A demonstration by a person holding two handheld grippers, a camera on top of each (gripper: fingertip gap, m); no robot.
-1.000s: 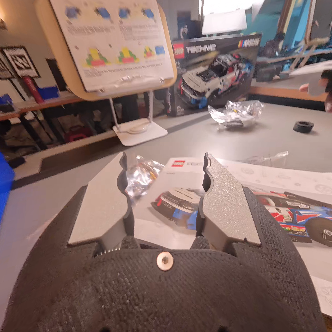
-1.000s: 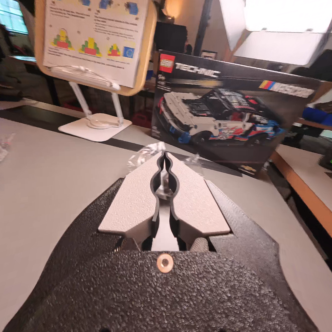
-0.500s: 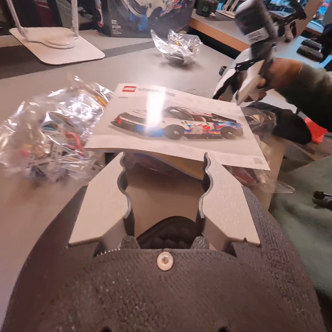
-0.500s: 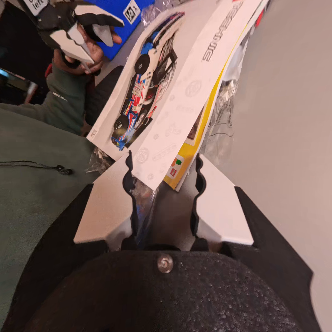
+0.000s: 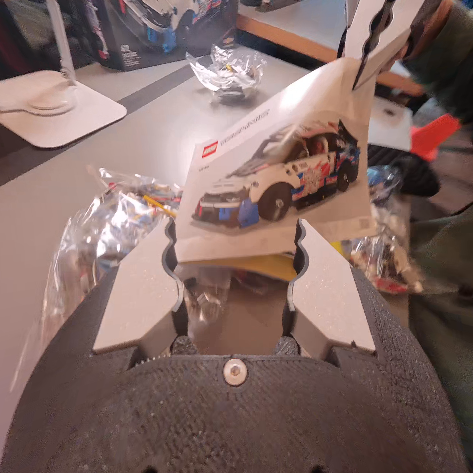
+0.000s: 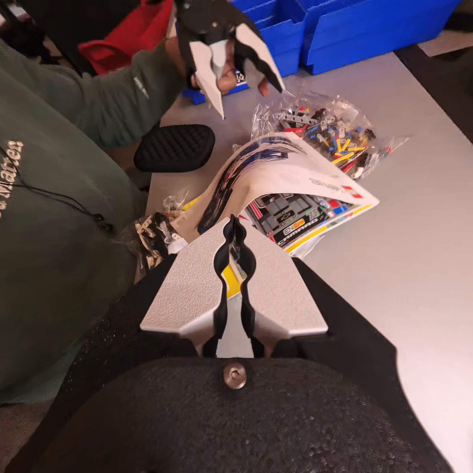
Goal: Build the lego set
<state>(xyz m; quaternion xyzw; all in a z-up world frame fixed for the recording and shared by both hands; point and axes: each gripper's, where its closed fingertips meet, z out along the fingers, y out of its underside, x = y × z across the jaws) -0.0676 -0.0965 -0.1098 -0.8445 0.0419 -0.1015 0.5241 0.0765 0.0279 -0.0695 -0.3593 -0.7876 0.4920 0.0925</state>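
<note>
The white instruction booklet (image 5: pixel 276 179) with a car picture on its cover is lifted at one corner and curls up off the grey table (image 5: pixel 143 138). My right gripper (image 6: pixel 233 225) is shut on that corner; it also shows in the left wrist view (image 5: pixel 358 82) at the top right. My left gripper (image 5: pixel 235 230) is open and empty, just in front of the booklet's near edge; it also shows in the right wrist view (image 6: pixel 249 102). A sticker sheet with a yellow border (image 6: pixel 299 222) lies under the booklet (image 6: pixel 281 174). A clear bag of small parts (image 6: pixel 330 138) lies beside it.
Another parts bag (image 5: pixel 227 74) and the set's box (image 5: pixel 153 30) are at the back, next to a white stand base (image 5: pixel 51 102). More bags (image 5: pixel 384 268) lie at the near edge. Blue bins (image 6: pixel 345 30), a black armrest (image 6: pixel 174 148) and a green sleeve (image 6: pixel 64 128) are close. About 20 cm separates my left fingertips from my right.
My right gripper closed on the booklet's corner and raised it off the table. My left gripper stayed open and came lower toward the booklet and bags.
</note>
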